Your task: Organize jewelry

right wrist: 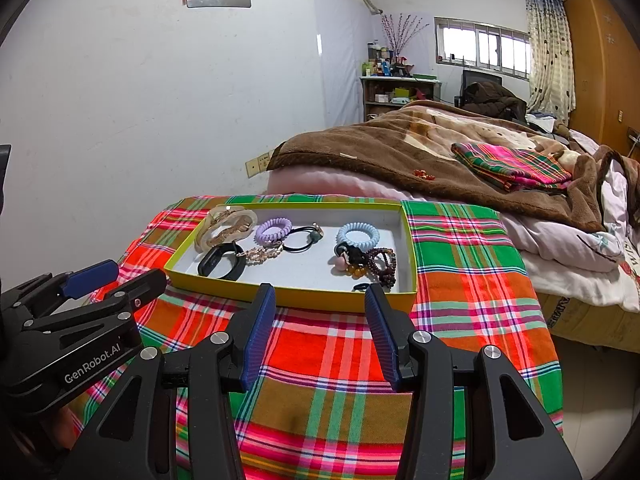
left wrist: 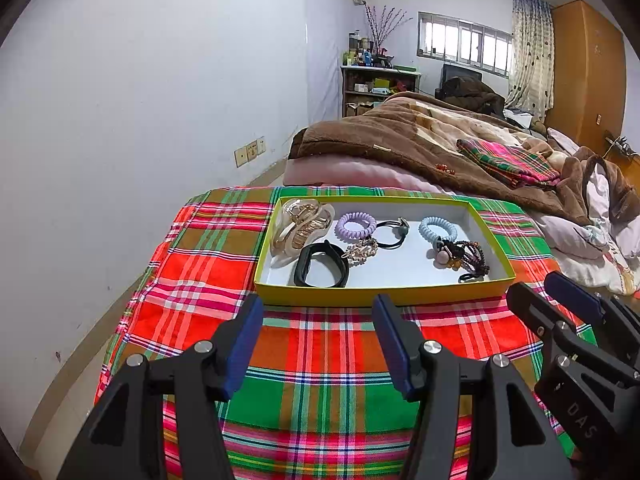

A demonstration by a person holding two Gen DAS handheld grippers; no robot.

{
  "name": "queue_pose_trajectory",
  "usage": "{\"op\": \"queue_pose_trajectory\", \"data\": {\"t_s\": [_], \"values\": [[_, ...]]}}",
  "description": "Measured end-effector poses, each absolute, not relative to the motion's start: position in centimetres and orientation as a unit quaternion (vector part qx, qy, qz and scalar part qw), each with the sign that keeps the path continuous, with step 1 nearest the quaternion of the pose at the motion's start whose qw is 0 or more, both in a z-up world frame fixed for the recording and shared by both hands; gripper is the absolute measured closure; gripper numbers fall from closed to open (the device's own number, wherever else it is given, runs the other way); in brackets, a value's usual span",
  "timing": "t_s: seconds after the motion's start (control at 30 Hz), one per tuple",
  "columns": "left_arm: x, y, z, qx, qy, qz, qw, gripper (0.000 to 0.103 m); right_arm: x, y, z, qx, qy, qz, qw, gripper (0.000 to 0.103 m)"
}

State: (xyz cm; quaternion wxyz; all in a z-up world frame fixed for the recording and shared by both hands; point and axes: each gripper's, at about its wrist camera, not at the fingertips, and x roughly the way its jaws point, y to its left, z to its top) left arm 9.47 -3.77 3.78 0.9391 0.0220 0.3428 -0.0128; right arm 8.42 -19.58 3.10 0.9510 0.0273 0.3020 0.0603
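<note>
A yellow-rimmed tray point(left wrist: 360, 295) point(right wrist: 304, 301) sits on the plaid cloth. It holds a beige claw clip point(left wrist: 298, 226) point(right wrist: 226, 224), a black band point(left wrist: 320, 270) point(right wrist: 220, 266), a purple coil tie point(left wrist: 355, 226) point(right wrist: 274, 230), a black elastic point(left wrist: 390, 234) point(right wrist: 304, 240), a gold chain clip point(left wrist: 360, 252) point(right wrist: 262, 254), a blue coil tie point(left wrist: 438, 229) point(right wrist: 358, 236) and dark beaded bracelets point(left wrist: 466, 258) point(right wrist: 372, 264). My left gripper point(left wrist: 318, 316) is open and empty, just short of the tray's near rim. My right gripper point(right wrist: 320, 304) is open and empty at the near rim.
The plaid cloth point(left wrist: 320, 360) covers a small table beside a bed with a brown blanket point(left wrist: 400, 136). A folded plaid cloth point(left wrist: 508, 160) and a small red trinket point(left wrist: 444, 168) lie on the blanket. A wall stands to the left.
</note>
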Motion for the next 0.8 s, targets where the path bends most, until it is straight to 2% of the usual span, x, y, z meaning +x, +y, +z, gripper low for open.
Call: {"op": "queue_pose_trajectory", "data": {"t_s": [0.8], "values": [[9.63,-3.68,3.83,0.025,0.347,-0.007,0.937,0.044,8.38,-19.52,3.22,0.027,0.302,0.06,0.951,0.056]]}}
